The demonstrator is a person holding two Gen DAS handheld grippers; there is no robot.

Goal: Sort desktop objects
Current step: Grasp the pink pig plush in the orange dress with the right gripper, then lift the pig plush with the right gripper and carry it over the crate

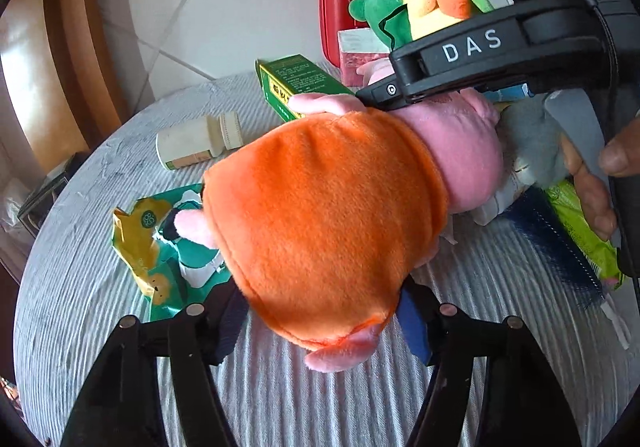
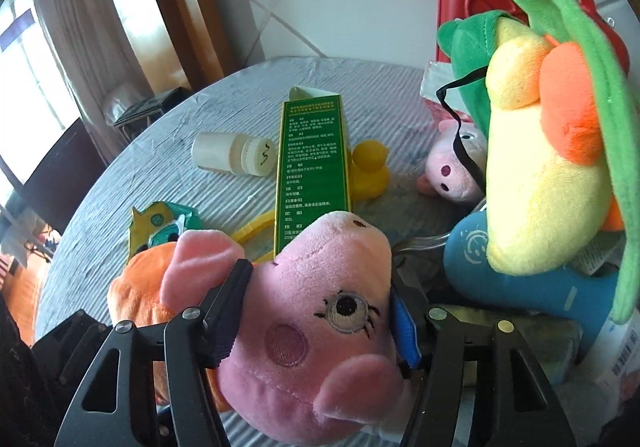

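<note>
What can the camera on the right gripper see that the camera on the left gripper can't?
Only the right view shows the yellow rubber duck, the small pig toy and the big pig's face, with the right gripper shut on its head.

Only the left view shows the left gripper shut on the pig's orange dress, and a person's hand.

Both show the big pig toy, green box, white bottle, snack packet, green plush toy and red case.
</note>
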